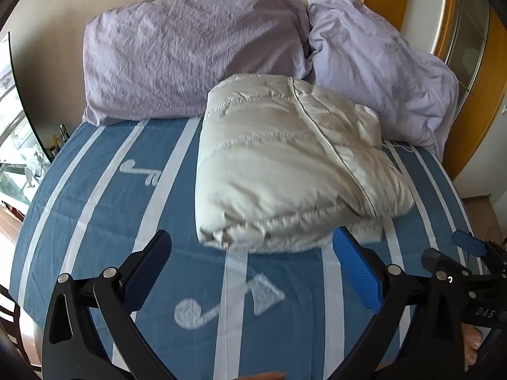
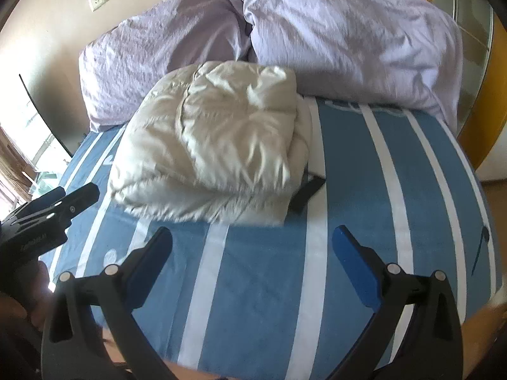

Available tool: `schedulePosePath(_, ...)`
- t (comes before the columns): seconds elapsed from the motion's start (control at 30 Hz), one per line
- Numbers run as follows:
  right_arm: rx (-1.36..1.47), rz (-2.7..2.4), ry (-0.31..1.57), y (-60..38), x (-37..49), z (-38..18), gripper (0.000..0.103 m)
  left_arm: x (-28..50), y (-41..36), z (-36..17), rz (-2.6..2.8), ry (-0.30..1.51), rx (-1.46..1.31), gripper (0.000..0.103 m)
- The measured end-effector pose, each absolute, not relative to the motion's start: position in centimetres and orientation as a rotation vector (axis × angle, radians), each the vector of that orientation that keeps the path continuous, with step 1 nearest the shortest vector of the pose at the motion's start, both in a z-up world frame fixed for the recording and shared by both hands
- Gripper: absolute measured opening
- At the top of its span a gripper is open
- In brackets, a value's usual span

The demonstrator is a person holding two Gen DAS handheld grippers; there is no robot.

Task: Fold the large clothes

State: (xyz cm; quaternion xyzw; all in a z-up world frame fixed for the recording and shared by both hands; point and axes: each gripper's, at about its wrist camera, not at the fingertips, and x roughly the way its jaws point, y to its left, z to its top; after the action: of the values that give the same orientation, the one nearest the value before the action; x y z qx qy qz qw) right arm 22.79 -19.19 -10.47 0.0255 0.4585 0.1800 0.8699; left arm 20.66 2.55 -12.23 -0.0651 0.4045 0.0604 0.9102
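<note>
A cream quilted puffer jacket [image 1: 285, 164] lies folded into a thick bundle on the blue striped bedspread [image 1: 104, 209], its zipper running across the top. In the right wrist view the jacket [image 2: 218, 145] lies just beyond the fingers, with a dark strap at its right edge. My left gripper [image 1: 252, 240] is open and empty, its fingertips just short of the bundle's near edge. My right gripper [image 2: 252, 237] is open and empty, just in front of the bundle. The right gripper also shows in the left wrist view [image 1: 469, 253], and the left gripper in the right wrist view [image 2: 63, 202].
Two lilac pillows [image 1: 190, 53] [image 1: 380, 63] lean against the wall behind the jacket. The bedspread [image 2: 348, 221] stretches to the near edge and both sides. A wooden wardrobe [image 1: 475, 95] stands to the right. A window [image 1: 16, 145] is to the left.
</note>
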Motion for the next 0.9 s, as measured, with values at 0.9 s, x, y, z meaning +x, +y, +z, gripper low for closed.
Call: schedulePosePath(0.9,0.112,0.419,0.948,-19.4,17.7,-9.4,0.101,15.1,2.7,-12.5,0.095,0.844,-0.213,0.102)
